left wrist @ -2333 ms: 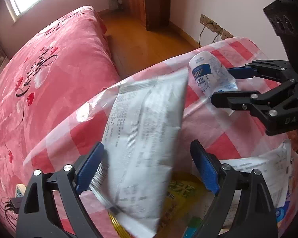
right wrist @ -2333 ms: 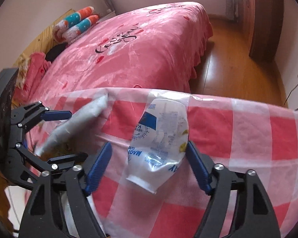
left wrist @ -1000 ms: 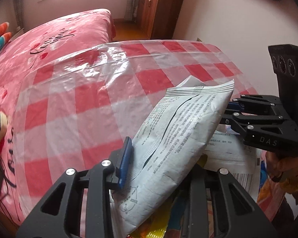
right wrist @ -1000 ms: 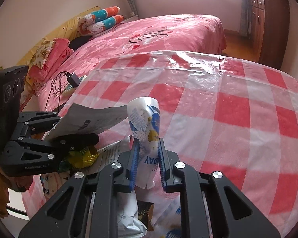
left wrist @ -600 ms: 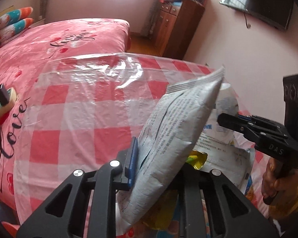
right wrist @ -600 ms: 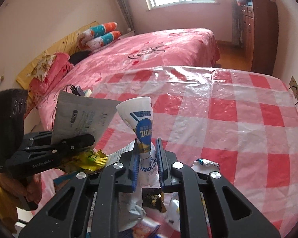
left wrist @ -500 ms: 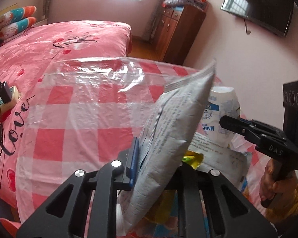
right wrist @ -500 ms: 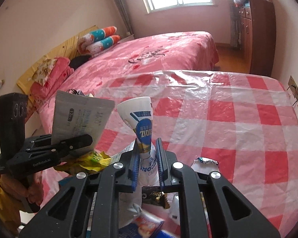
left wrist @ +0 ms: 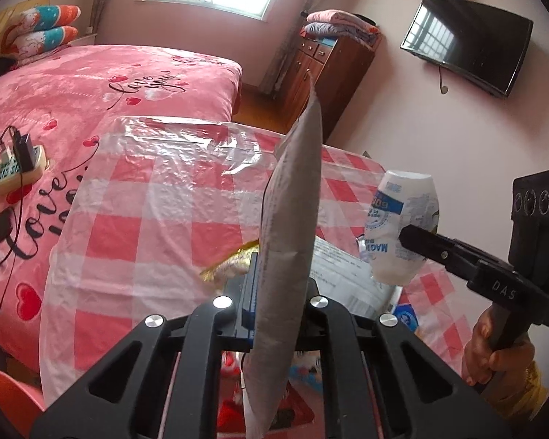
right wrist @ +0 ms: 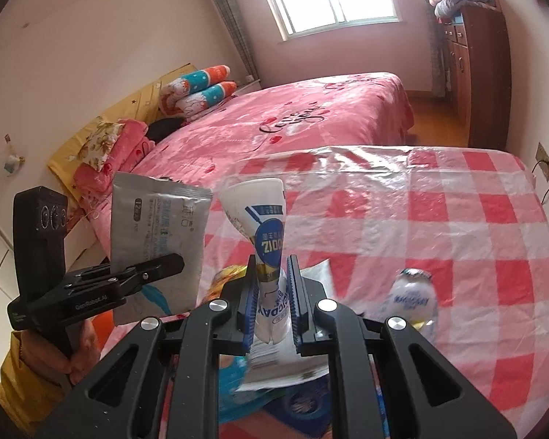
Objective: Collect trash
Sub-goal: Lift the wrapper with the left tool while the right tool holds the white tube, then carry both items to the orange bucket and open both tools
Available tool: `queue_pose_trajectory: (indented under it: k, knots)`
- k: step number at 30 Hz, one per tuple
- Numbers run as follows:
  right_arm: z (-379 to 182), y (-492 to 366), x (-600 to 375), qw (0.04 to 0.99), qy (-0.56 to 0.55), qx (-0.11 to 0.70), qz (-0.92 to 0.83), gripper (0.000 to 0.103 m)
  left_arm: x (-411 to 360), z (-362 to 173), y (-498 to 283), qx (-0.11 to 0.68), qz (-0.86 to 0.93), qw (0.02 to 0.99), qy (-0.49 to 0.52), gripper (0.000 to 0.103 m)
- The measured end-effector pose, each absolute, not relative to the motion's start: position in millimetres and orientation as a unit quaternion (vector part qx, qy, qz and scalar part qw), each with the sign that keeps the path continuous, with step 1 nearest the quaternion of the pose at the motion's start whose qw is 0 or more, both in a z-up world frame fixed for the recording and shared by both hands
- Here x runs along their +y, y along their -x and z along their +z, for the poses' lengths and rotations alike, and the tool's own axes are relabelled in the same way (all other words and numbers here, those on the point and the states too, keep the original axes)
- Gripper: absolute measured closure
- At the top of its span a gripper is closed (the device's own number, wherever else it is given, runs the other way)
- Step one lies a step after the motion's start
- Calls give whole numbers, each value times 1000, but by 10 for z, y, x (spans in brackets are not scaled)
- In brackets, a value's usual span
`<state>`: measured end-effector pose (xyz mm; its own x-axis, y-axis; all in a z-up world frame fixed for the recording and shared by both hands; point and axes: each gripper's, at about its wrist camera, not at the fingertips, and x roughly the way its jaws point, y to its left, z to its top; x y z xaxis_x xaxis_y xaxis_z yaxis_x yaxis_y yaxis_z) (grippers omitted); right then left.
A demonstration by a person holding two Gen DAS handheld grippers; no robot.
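The left gripper (left wrist: 274, 292) has just been closing and now pinches a grey foil packet (left wrist: 292, 226), held edge-on and upright above the near edge of the checked tablecloth (left wrist: 135, 219). The right gripper (right wrist: 272, 292) is clamped narrow on a crumpled white-and-blue wrapper (right wrist: 267, 241) – also raised over that near edge, just beside the packet. Under both grippers, on the cloth's near edge, lies a heap of leftover trash – printed paper (left wrist: 340, 270), a yellow wrapper (left wrist: 230, 263) and a small crumpled white wrapper (right wrist: 413, 292)
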<state>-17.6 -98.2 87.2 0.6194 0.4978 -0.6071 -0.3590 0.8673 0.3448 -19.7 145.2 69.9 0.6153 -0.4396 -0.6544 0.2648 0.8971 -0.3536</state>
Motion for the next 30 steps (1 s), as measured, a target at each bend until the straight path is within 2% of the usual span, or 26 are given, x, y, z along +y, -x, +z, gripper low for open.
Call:
queue_pose_trajectory:
  k: [20,30]
  knots:
    - [785,691,-448,860,-110,401,294,87,1954,715,1037,358,-198,894,185,91]
    - [754,890,171,822,-98,432,358,87,2438,676,1467,339,-169,898,225,91]
